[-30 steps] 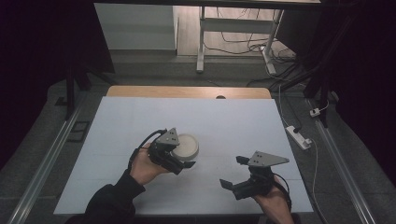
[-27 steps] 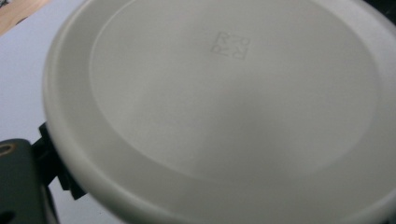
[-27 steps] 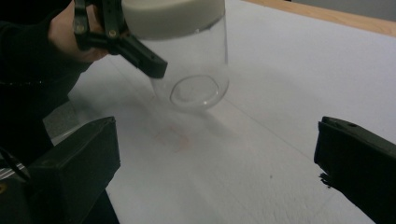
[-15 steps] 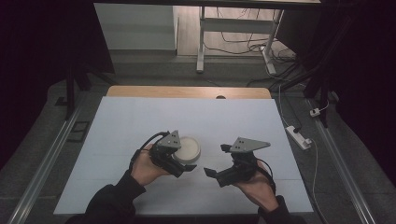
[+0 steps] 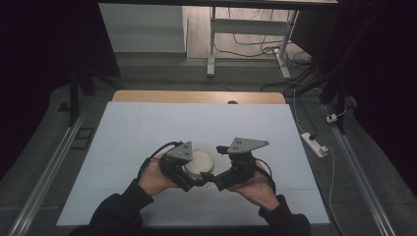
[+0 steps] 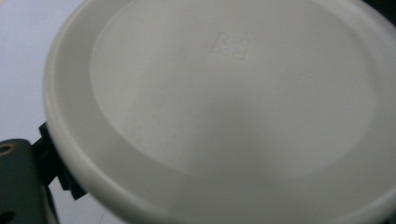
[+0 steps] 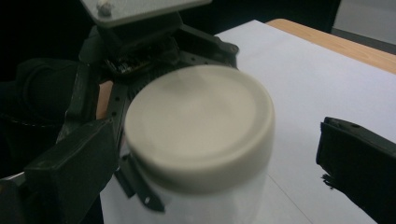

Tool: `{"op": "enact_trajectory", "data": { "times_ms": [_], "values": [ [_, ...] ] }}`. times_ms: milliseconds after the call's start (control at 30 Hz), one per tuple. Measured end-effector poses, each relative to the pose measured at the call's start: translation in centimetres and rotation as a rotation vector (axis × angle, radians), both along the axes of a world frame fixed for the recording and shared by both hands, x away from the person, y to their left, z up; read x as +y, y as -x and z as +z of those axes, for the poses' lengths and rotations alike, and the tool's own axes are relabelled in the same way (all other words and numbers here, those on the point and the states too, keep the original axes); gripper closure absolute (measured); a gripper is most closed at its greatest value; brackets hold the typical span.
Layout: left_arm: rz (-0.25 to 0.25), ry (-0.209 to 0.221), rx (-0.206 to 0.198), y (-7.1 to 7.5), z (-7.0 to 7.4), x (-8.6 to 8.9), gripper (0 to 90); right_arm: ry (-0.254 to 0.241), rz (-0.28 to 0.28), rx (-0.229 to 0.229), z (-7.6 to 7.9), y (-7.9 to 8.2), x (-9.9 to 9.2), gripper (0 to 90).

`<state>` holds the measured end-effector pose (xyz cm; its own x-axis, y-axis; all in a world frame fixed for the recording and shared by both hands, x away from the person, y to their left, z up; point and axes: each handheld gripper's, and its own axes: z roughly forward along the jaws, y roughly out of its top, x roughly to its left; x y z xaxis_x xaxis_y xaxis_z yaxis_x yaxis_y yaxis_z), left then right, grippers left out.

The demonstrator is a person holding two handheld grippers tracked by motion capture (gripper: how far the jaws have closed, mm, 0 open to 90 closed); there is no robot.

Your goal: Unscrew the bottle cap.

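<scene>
— White plastic jar is seen near the table's front edge, clamped at its body by the left gripper; a cream lid is seated on top.

— And the right gripper?

— Its jaws are spread wide on either side of the lid, untouched as yet. Unscrewing is judged the step in hand; closing on the lid's rim is called for next. Ample bare white surface is left beyond, up to the wooden far edge.

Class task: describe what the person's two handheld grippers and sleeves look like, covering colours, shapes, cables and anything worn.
Both the left gripper and right gripper are black, blocky tools with two black jaws. Each carries a grey three-cornered plate on top, fixed with small screws. A black cable loops from the left gripper. The person wears dark long sleeves.
</scene>
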<state>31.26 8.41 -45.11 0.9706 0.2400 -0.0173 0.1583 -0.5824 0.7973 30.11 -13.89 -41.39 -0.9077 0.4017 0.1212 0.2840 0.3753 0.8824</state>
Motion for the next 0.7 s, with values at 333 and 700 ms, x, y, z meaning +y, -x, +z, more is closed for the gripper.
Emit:
{"op": "enact_trajectory", "data": {
  "times_ms": [333, 700],
  "values": [
    [-0.064, 0.014, 0.006, 0.3, 0.2, -0.2, 6.7, -0.001, 0.089, -0.009, -0.5, -0.3, 1.9, 1.9],
    [-0.113, 0.034, 0.022, 0.3, 0.5, 0.0, 6.7, -0.004, 0.14, -0.04, -0.6, 0.0, 2.2, 7.0]
  ]
}}
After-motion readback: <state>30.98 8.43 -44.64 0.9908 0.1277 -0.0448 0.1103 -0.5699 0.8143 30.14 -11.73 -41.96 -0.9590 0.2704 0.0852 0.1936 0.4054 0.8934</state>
